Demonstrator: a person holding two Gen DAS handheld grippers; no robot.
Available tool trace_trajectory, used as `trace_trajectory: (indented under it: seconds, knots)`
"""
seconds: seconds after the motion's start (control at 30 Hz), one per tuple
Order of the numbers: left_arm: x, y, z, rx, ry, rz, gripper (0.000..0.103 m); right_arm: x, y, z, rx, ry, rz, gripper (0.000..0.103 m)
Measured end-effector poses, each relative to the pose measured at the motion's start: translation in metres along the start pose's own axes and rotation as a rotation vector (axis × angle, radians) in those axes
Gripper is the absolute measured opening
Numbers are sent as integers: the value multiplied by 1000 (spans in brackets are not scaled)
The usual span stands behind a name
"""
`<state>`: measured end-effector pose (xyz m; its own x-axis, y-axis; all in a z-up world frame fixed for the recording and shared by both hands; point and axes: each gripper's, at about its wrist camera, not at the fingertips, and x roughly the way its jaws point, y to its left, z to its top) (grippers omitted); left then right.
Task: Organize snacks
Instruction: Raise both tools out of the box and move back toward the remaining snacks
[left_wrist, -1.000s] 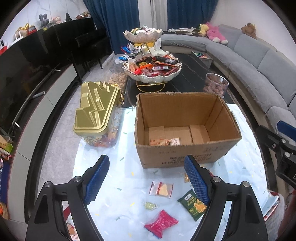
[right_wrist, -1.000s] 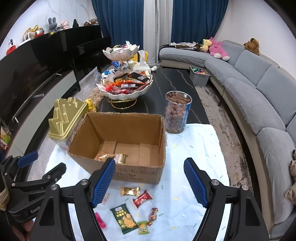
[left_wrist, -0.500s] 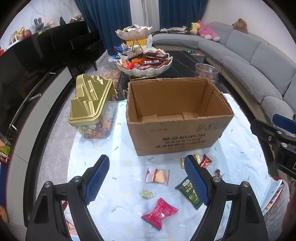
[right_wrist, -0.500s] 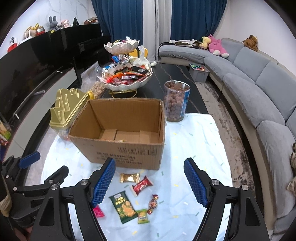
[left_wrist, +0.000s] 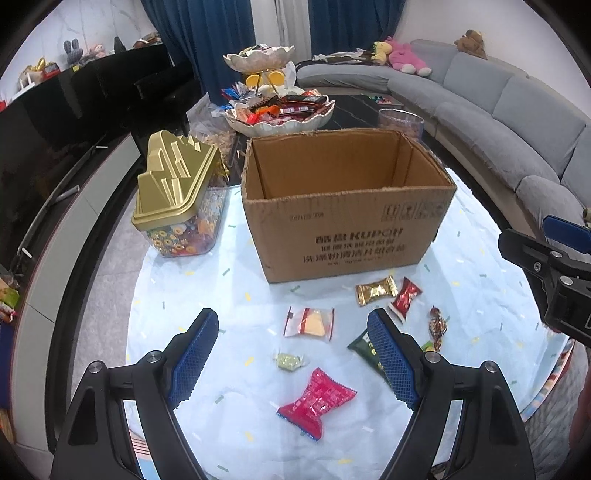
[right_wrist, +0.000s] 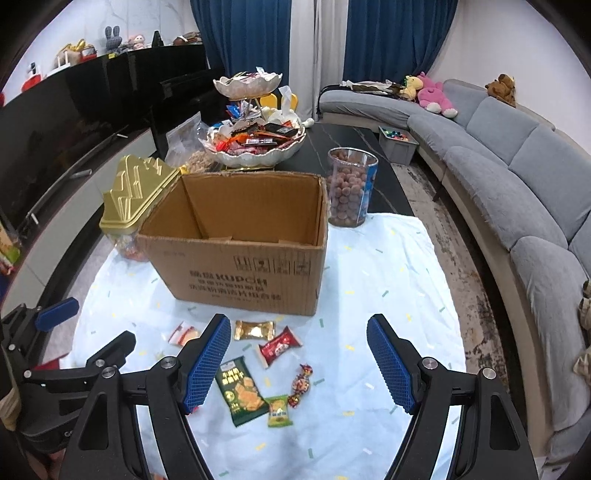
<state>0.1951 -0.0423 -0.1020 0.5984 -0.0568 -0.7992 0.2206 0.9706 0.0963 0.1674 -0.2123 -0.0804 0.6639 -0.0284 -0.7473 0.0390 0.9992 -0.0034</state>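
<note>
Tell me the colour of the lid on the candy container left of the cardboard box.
Gold. The lid shows best in the left wrist view.

Both grippers have pulled back and dropped lower: the cardboard box now shows its printed front wall instead of its floor, and the wrappers inside it have slipped out of sight. More loose snacks have come into view at 6 o'clock of the box, with the gold candy and red packet newly visible in the left view.

Open cloth R of cardboard box; gold-lid tub tight vs box's L side.
</note>
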Motion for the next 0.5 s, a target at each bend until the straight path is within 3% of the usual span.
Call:
trace_trajectory:
  seconds: [0.5]
  knots:
    - [7, -5, -40, -5, -18, -14, 83, 5, 2, -40, -14, -11, 9, 77]
